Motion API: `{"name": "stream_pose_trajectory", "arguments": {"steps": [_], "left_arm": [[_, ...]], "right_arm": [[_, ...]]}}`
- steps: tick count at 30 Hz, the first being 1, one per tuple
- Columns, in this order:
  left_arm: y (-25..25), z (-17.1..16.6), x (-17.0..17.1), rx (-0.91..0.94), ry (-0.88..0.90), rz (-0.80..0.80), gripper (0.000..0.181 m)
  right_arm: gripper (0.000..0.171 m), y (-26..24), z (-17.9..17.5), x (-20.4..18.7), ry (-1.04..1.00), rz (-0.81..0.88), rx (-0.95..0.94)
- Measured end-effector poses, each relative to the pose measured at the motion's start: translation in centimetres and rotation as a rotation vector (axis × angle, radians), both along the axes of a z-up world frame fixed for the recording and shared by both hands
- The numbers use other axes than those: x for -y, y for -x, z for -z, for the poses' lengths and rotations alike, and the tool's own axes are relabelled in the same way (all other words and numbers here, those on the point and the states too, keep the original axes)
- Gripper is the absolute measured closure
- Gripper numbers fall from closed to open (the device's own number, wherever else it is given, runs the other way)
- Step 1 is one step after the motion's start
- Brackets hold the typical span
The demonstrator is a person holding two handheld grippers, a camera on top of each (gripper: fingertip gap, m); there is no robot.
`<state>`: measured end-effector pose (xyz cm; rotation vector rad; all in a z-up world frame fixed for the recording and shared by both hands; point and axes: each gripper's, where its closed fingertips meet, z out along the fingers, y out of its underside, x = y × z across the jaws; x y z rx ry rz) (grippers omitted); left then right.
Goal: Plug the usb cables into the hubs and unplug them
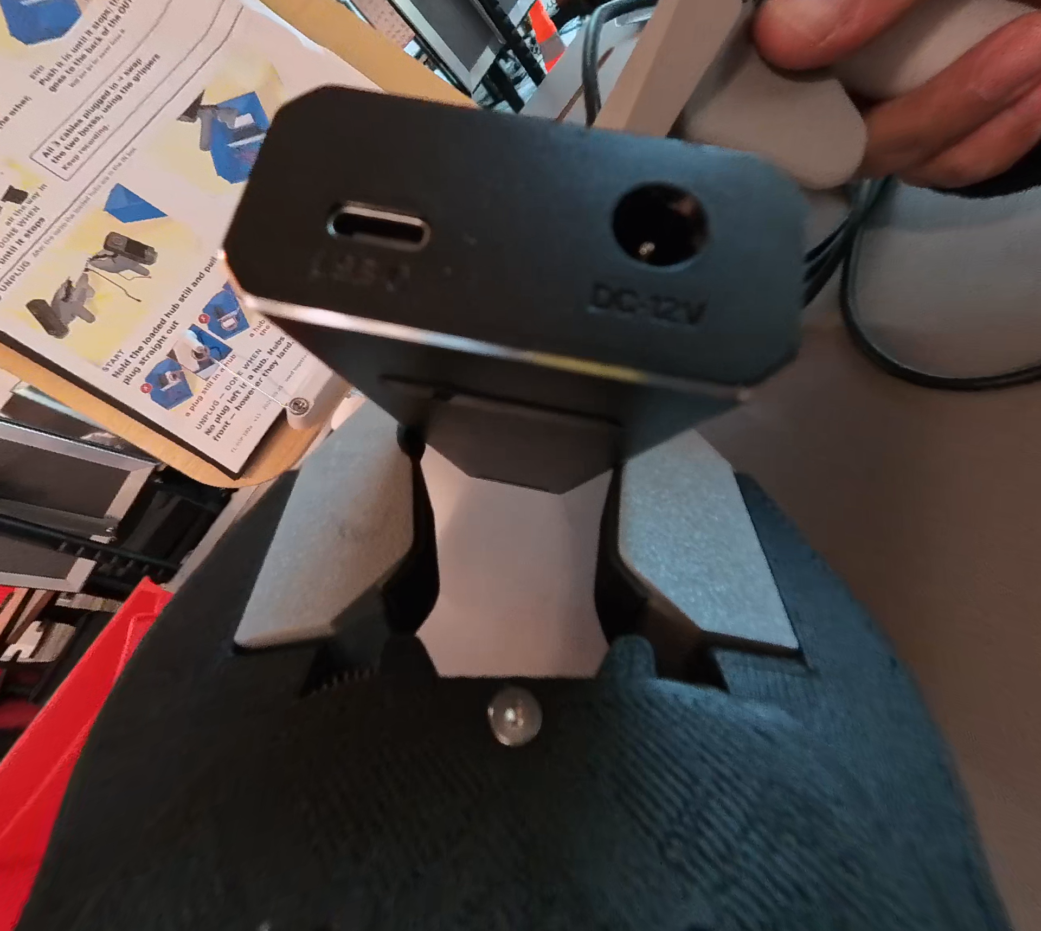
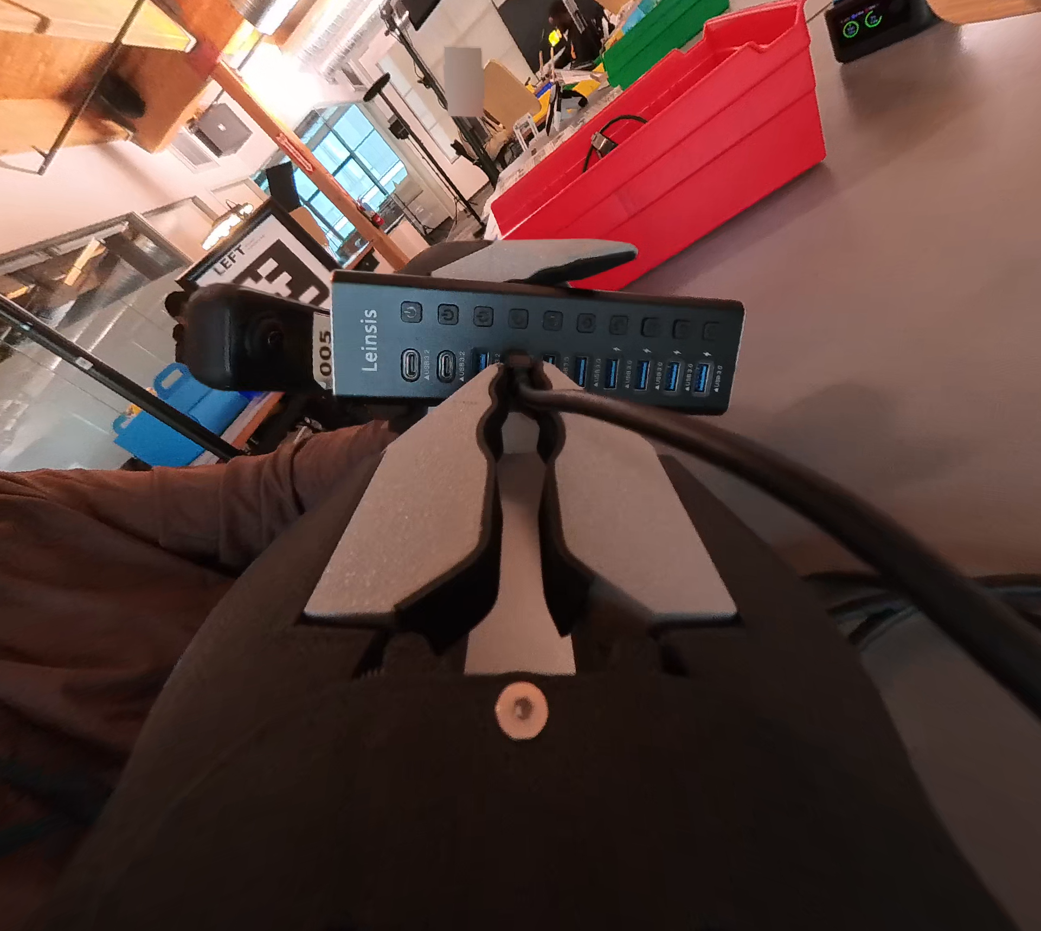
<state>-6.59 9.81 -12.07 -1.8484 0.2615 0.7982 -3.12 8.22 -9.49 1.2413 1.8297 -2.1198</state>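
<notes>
A long dark USB hub (image 2: 608,323) with a row of blue ports is held in the air, level with the table. My left gripper (image 1: 524,425) is shut on one end of it. That end face (image 1: 507,239) shows an oval port and a round power socket. One left finger (image 2: 535,262) shows above the hub in the right wrist view. My right gripper (image 2: 518,374) is shut on a black USB plug (image 2: 518,360) at a port in the middle of the row. How deep the plug sits is hidden. Its black cable (image 2: 788,487) trails right.
A red bin (image 2: 732,126) holding a loose cable (image 2: 608,138) stands on the grey table (image 2: 901,284), with a green bin (image 2: 670,25) behind it. A small device with a lit screen (image 2: 867,19) stands far right. An instruction sheet (image 1: 141,143) leans at left. A hand (image 1: 912,31) holds the right gripper. About 4 centimetres separates my left fingertips from my right.
</notes>
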Motion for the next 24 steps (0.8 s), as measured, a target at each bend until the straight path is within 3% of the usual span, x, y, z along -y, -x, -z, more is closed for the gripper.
{"name": "stream_pose_trajectory", "arguments": {"steps": [9,24], "left_arm": [[-0.2,-1.6,0.1,0.085,-0.123,0.066,0.114],[-0.6,0.0,-0.4,0.192,-0.084,0.121,0.115]], "right_arm": [[0.166,0.3,-1.9,0.4,0.134,-0.021,-0.057],[0.165,0.6,-1.0,0.2,-0.020,0.030,-0.107]]}}
